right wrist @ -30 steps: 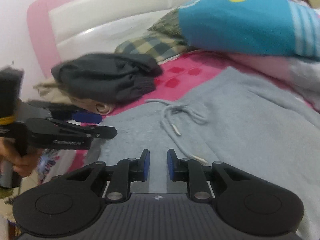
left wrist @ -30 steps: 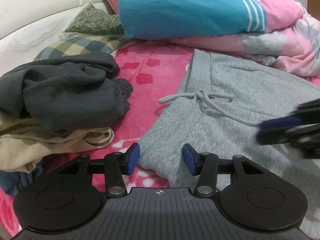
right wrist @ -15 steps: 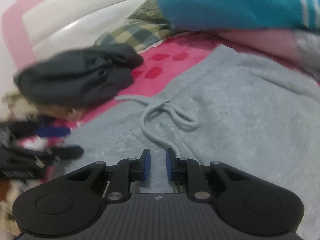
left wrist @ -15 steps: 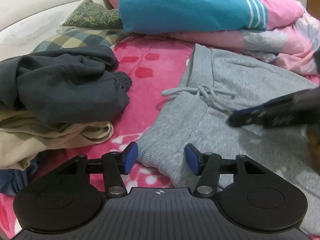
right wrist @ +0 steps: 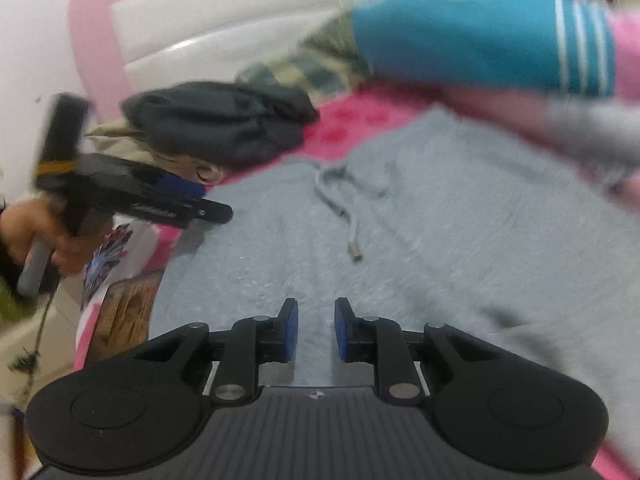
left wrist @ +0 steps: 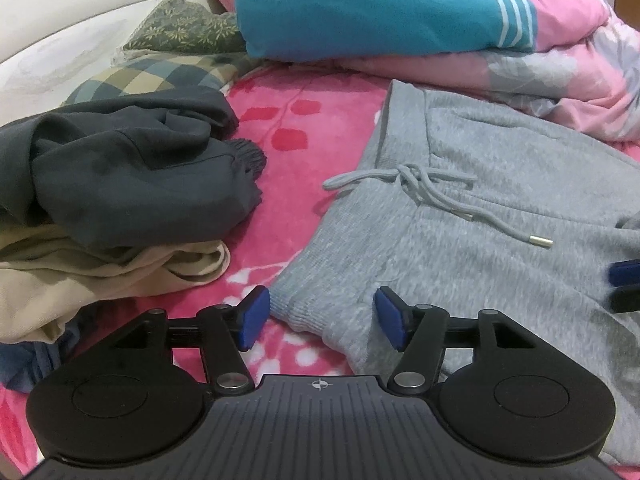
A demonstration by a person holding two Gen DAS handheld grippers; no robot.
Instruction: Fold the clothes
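Grey sweatpants [left wrist: 500, 208] lie spread flat on a pink flowered blanket [left wrist: 296, 136] on the bed, waistband toward the pillows, with the drawstring [left wrist: 424, 184] tied in a loose bow and its metal-tipped ends trailing across the fabric.

The left gripper [left wrist: 316, 316] sits low over the near corner of the sweatpants. Its jaws are opening, and the ribbed edge of the grey fabric lies between the blue pads [left wrist: 254, 316] without either pad pressing on it.

The right gripper [right wrist: 316, 330] hovers above the middle of the sweatpants with its jaws a narrow gap apart; nothing is between them, only the flat grey cloth beneath. Its view is blurred.

In the right wrist view a hand [right wrist: 36, 236] holds the left gripper's handle at the left edge of the bed.

To the left of the sweatpants a crumpled dark grey garment [left wrist: 132, 172] rests on top of a beige one [left wrist: 96, 280]. Behind them are a checked pillow [left wrist: 160, 76] and a green patterned pillow [left wrist: 184, 30], and a folded blue and pink quilt [left wrist: 380, 4] lies along the far side, just beyond the waistband
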